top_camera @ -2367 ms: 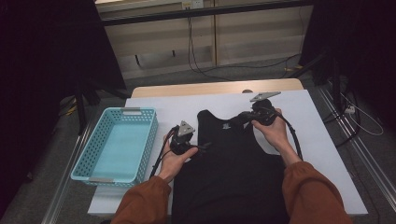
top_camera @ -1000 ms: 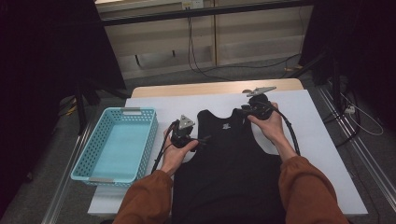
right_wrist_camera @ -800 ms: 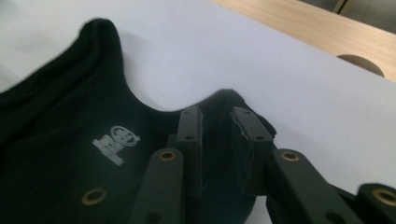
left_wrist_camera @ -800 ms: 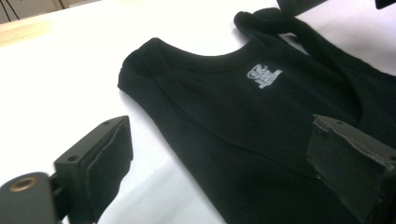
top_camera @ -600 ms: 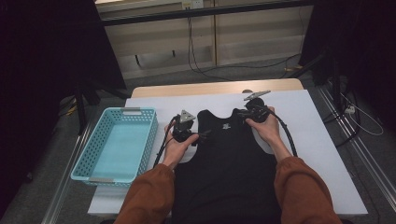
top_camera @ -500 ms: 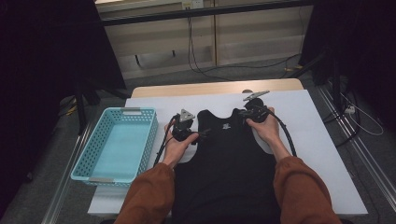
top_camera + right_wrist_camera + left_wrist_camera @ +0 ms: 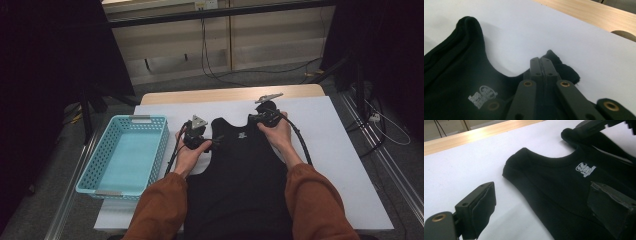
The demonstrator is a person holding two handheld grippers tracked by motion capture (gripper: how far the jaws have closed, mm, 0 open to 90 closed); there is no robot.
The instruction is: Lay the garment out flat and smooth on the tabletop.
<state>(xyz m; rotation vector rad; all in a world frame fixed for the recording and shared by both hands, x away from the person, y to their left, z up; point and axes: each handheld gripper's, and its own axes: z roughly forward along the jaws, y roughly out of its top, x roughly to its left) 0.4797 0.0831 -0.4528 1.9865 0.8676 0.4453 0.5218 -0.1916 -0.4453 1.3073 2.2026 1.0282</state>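
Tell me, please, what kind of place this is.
Probably a lab or recording workspace, not a home: a table under a white sheet, cables trailing across the floor behind it, dark curtains at the sides, and a black tank top laid out.

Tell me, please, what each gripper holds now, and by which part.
The right gripper is shut on the black tank top at its shoulder strap. The left gripper is open, holding nothing.

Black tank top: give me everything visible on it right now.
The black tank top lies flat on the white table cover, neck end away from the person. It looks like soft knit, sleeveless, with a scooped neck, two shoulder straps and a small white printed label inside the neck. The right gripper is shut on one strap's tip; the left gripper is open, its jaws straddling the other strap's edge. The person's forearms overlap its lower part.
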